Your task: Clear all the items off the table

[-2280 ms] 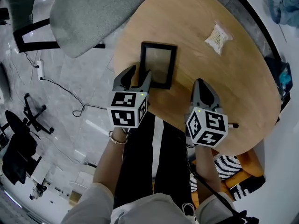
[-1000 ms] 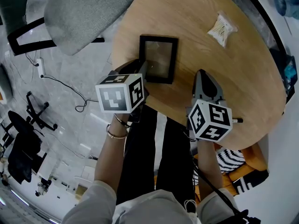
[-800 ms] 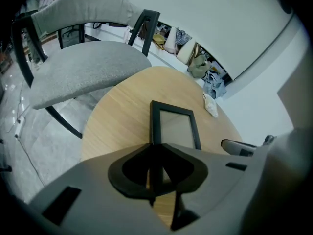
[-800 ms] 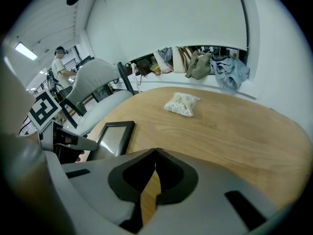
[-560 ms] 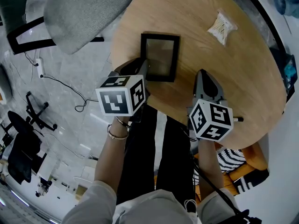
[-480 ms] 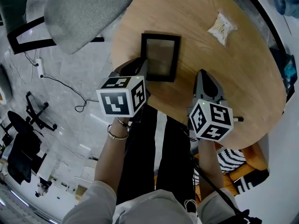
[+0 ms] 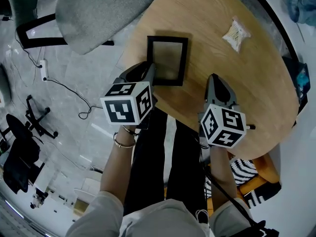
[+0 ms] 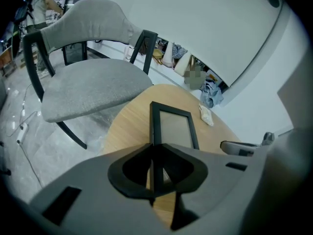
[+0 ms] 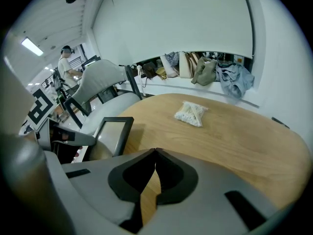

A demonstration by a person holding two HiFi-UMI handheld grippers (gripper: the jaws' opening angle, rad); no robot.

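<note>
A black picture frame (image 7: 168, 58) lies on the round wooden table (image 7: 222, 78) near its left edge. My left gripper (image 7: 149, 70) is shut on the frame's near left rail (image 8: 155, 131). Its jaws have just been closing with that rail between them. In the right gripper view the held end of the frame (image 9: 113, 131) looks slightly raised, with shadow beneath it. A clear bag of cotton swabs (image 7: 235, 33) rests at the table's far right. My right gripper (image 7: 216, 84) hangs shut and empty over the near table edge, right of the frame.
A grey upholstered chair (image 7: 103, 9) stands at the table's far left. Cables and a power strip (image 7: 42, 73) lie on the floor to the left. Clothes are piled along the wall ledge (image 9: 205, 70) beyond the table. A striped cushion (image 7: 247, 174) sits below the table's near right.
The left gripper, earlier open above the frame's near left corner, has tipped down and closed on that rail. It has since risen a little with it. The right gripper has stayed put.
</note>
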